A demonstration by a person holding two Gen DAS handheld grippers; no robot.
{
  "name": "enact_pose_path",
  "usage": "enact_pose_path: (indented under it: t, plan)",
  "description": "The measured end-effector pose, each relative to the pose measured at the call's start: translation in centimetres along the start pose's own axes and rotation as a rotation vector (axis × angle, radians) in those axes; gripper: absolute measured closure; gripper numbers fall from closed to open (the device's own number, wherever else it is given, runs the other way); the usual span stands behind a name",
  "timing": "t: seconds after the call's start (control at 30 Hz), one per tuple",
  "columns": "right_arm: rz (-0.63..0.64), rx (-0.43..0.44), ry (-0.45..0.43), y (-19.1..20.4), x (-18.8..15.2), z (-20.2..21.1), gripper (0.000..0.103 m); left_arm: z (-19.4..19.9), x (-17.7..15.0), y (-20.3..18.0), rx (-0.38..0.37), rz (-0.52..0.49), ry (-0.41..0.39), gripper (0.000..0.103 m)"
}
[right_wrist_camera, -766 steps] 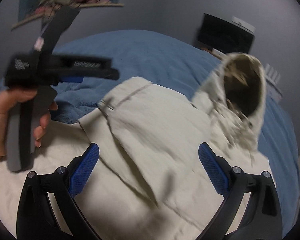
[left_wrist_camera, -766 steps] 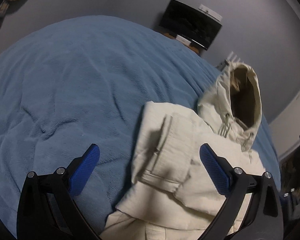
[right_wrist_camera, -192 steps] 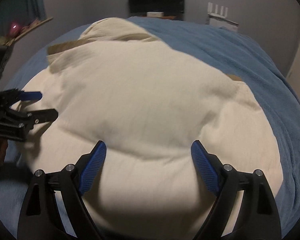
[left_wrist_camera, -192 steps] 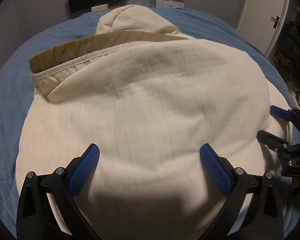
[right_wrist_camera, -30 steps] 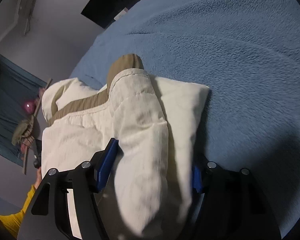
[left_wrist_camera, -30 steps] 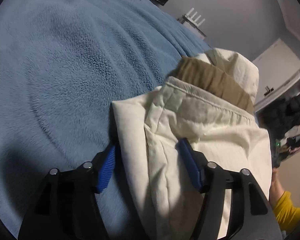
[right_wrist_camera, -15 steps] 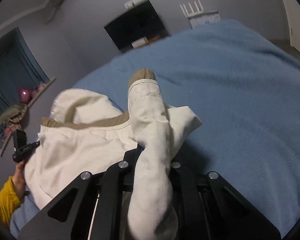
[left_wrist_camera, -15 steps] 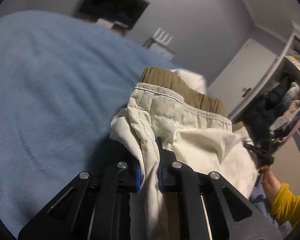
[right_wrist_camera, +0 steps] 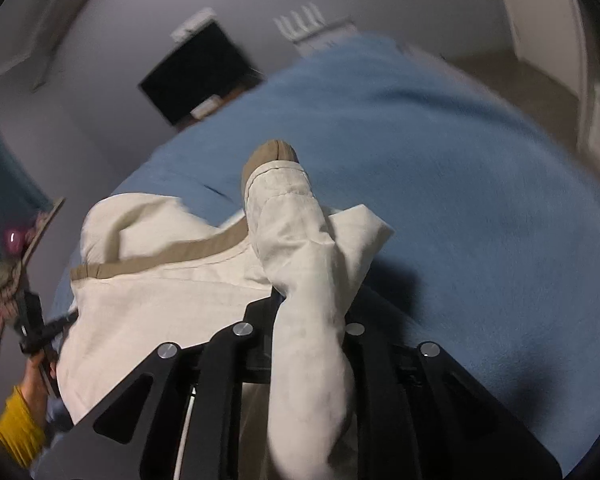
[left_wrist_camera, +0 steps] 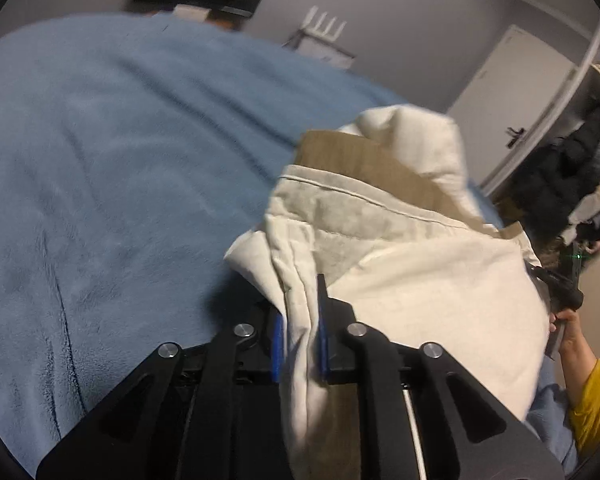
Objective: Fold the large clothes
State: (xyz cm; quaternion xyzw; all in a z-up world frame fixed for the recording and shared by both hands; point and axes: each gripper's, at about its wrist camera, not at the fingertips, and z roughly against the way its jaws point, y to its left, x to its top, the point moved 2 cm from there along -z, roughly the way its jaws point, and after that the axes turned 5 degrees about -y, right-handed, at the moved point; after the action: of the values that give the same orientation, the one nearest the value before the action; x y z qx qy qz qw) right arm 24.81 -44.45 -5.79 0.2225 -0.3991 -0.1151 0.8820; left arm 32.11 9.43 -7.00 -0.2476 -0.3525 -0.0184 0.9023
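My left gripper and right gripper each pinch a folded edge of the cream hooded jacket, lifted off the blue blanket toward 12 o'clock. Sides look folded in; the lengthwise fold appears underway, final flattening left.

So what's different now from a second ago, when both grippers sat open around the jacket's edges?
Both have taken hold: the left gripper and right gripper pinch bunched folds of the cream jacket and have lifted them off the blue blanket. The jacket's far part, hood included, remains on the bed.
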Motion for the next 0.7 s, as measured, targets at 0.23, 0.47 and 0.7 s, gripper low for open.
enact_pose_path:
  t: [0.23,0.47,0.7]
  plan:
    - [-0.075,-0.024,0.018,-2.4,-0.4,-3.0,0.077,-1.5,-1.0,0.7,0.067,-0.007,0.028,0.082]
    - [-0.089,-0.204,0.001,-2.6,-0.3,-0.5,0.035,2.7,-0.9,-1.1,0.193,-0.061,-0.081,0.031]
    - [0.195,-0.332,-0.059,7.1,0.4,4.2,0.009,6.7,-2.0,-8.5,0.250,-0.198,-0.088,0.007]
